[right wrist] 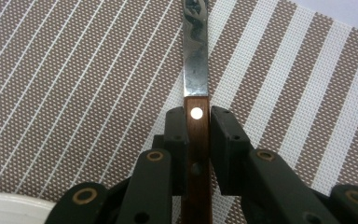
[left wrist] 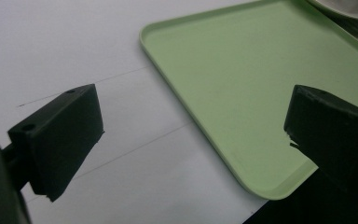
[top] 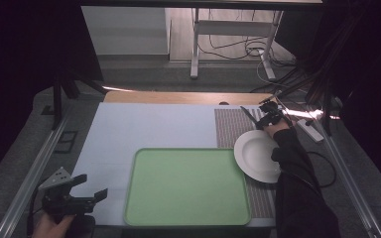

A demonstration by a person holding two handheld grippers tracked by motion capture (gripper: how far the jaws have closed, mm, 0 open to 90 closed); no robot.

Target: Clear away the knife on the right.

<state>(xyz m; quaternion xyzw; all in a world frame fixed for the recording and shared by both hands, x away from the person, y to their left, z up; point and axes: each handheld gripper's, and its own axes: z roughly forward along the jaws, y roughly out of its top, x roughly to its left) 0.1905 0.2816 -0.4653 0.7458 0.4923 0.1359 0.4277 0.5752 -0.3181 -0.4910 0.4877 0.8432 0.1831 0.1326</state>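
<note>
A knife with a wooden handle and a steel blade (right wrist: 196,70) lies over the brown-and-white striped placemat (right wrist: 74,93). My right gripper (right wrist: 196,116) is shut on the knife's handle, just behind the blade. In the high view the right gripper (top: 269,116) is at the far right of the table, and the knife (top: 248,116) points left over the placemat (top: 230,126). A white plate (top: 257,156) sits just nearer than it. My left gripper (top: 92,187) is open at the near left corner with nothing between its fingers, beside a green tray (top: 188,186).
In the left gripper view the left gripper (left wrist: 193,135) hovers over the white table cover (left wrist: 74,46), next to the green tray's near corner (left wrist: 261,70). The plate's rim (left wrist: 345,7) shows at the top right. A remote-like device (top: 310,130) lies beyond the table's right edge.
</note>
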